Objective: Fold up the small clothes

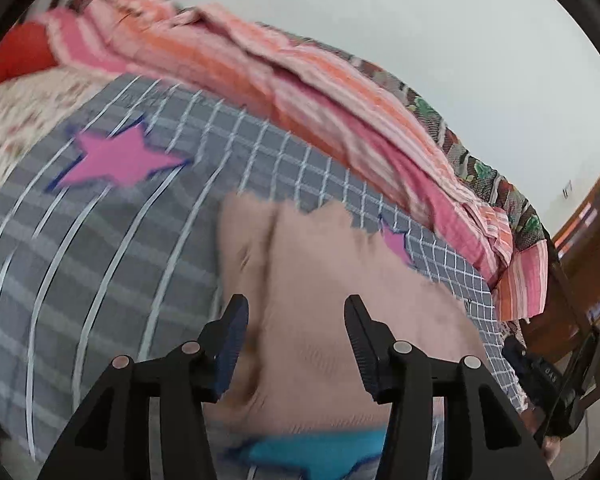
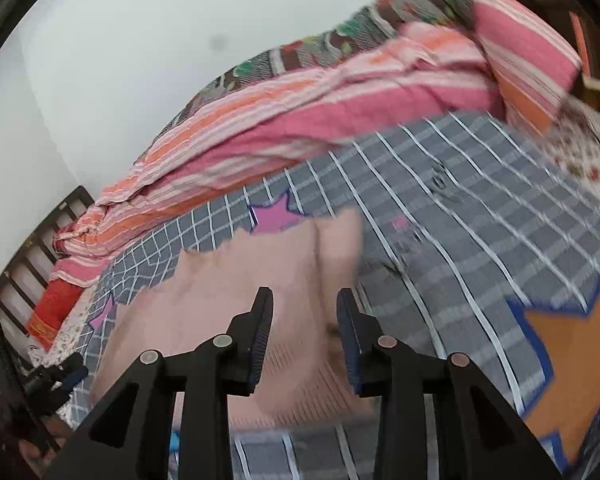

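Observation:
A small pale pink garment (image 1: 332, 304) lies on a grey checked bedsheet with star patches (image 1: 100, 240). My left gripper (image 1: 296, 308) is open just above the garment's left part, empty. In the right wrist view the same garment (image 2: 228, 292) lies below my right gripper (image 2: 305, 300), which is open and empty over the garment's right edge. Both views are blurred. The right gripper shows at the left wrist view's right edge (image 1: 556, 376), and the left gripper at the right wrist view's lower left (image 2: 56, 380).
A crumpled pink and orange striped blanket (image 1: 300, 92) lies along the far side of the bed, with a patterned cloth (image 1: 480, 168) behind it. A red pillow (image 1: 16, 56) and a floral cloth (image 1: 16, 120) lie at one end. A white wall (image 2: 140, 60) is behind.

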{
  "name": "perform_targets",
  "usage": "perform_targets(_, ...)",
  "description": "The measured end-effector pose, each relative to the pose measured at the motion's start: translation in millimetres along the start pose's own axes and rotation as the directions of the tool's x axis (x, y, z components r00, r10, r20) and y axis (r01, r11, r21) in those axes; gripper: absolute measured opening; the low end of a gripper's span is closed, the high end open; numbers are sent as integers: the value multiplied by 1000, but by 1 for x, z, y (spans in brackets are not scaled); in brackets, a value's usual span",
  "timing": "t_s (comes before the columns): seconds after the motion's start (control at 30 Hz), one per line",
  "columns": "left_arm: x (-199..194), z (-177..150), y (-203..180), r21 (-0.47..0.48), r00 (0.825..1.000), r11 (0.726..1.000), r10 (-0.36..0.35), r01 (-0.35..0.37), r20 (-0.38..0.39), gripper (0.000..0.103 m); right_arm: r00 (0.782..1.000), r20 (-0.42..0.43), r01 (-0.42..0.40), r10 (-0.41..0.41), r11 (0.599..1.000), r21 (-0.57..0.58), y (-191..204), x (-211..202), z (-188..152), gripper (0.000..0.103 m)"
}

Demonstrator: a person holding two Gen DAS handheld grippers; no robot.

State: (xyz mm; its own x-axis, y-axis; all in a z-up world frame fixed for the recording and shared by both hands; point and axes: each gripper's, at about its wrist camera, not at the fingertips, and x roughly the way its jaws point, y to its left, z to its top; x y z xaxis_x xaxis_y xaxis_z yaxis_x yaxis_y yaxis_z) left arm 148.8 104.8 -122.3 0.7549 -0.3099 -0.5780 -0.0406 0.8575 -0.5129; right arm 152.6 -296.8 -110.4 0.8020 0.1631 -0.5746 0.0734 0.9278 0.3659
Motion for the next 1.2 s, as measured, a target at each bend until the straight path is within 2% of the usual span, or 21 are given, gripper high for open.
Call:
perform_targets(0.17, 42, 40, -28, 66, 1000, 998, 10, -10, 4, 51, 1000, -6, -12, 12, 1000, -13, 26, 41, 38, 35)
perform_targets(0.23, 57, 50, -36, 95, 999, 995, 30, -31, 10, 51, 1000, -5, -7, 6, 999, -34, 36, 55, 52, 35)
perform_targets(0.3, 75, 62, -41, 133, 996, 987, 85, -86, 15, 51, 1000, -13, 25, -26, 997, -69, 44, 70, 64, 35)
perform_targets(0.43, 98, 62, -34, 147, 992, 982, 125, -122, -7, 51, 994, -22, 101, -106, 985, -141, 40, 92, 58, 36)
perform_targets(0.5, 108, 59, -29, 161, 988, 977, 148, -141, -33, 51, 983, -55, 164, -175, 973, -162, 27, 109, 48, 36)
perform_targets(0.57, 117, 55, -26, 171, 983, 971, 177, -166, -55, 50, 972, -103, 194, -210, 969, -153, 14, 122, 43, 36)
perform_targets(0.63, 125, 52, -23, 167, 979, 970, 193, -179, -73, 49, 969, -130, 196, -209, 975, -107, 2, 130, 42, 36)
perform_targets(0.7, 130, 50, -22, 156, 976, 970, 202, -189, -75, 49, 971, -167, 159, -169, 985, -68, -8, 136, 42, 36)
perform_targets(0.73, 132, 50, -21, 156, 975, 968, 208, -194, -76, 47, 970, -180, 155, -164, 986, -65, -9, 139, 41, 36)
perform_targets(0.8, 136, 49, -22, 165, 971, 964, 225, -210, -82, 27, 965, -199, 158, -169, 985, -70, -10, 143, 40, 36)
perform_targets(0.9, 136, 47, -20, 156, 968, 962, 239, -225, -80, 10, 961, -210, 164, -181, 982, -96, -4, 145, 39, 36)
perform_targets(1.0, 131, 51, -16, 125, 978, 974, 199, -190, -68, 8, 958, -224, 151, -179, 979, -139, 5, 147, 37, 36)
perform_targets(1.03, 128, 52, -15, 115, 980, 977, 188, -180, -60, 8, 956, -222, 158, -192, 974, -161, 9, 149, 35, 34)
perform_targets(1.07, 126, 53, -14, 104, 983, 980, 176, -170, -52, 7, 953, -227, 162, -199, 972, -173, 10, 152, 35, 26)
perform_targets(1.1, 123, 54, -12, 88, 985, 983, 167, -163, -42, 7, 949, -239, 166, -205, 970, -175, 10, 156, 35, 13)
perform_targets(1.13, 121, 56, -10, 76, 986, 985, 161, -158, -39, 7, 947, -252, 162, -201, 973, -166, 9, 159, 36, 7)
perform_targets(1.2, 118, 59, -9, 54, 990, 989, 139, -138, -29, 7, 952, -262, 127, -158, 983, -131, 8, 158, 39, 6)
